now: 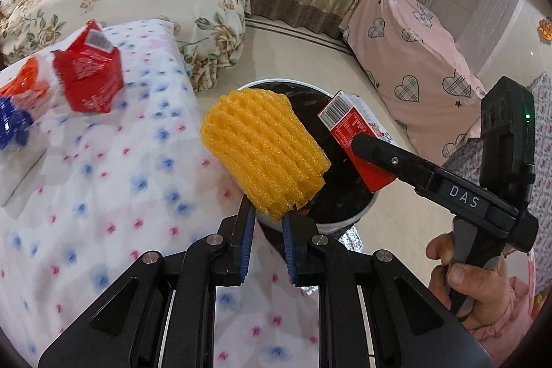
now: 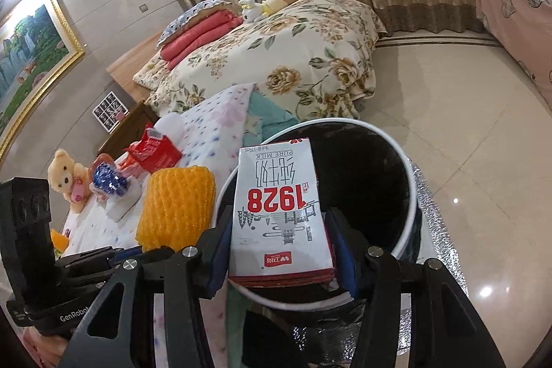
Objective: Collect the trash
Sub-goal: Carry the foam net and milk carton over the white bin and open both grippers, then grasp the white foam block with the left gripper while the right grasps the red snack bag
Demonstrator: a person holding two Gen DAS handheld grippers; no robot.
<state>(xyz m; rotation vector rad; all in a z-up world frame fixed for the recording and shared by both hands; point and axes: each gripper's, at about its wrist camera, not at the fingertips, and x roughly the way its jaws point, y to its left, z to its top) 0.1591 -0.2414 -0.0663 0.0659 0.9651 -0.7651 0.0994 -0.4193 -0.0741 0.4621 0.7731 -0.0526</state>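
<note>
Upside-down, the milk carton [image 2: 279, 212] reads "1928" and "PURE MILK"

foam nets [image 1: 264, 154]: 1 | milk cartons [image 2: 281, 212]: 1 | bins [image 2: 412, 195]: 1 | red packets [image 1: 88, 75]: 1

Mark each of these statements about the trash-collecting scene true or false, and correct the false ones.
1. The left gripper holds a yellow foam net. True.
2. The right gripper is empty. False: it grips a milk carton.
3. The trash bin has a black liner. True.
4. The milk carton already lies at the bottom of the bin. False: it is held above the bin's opening.
5. A red carton lies on the flowered cloth. True.
</note>
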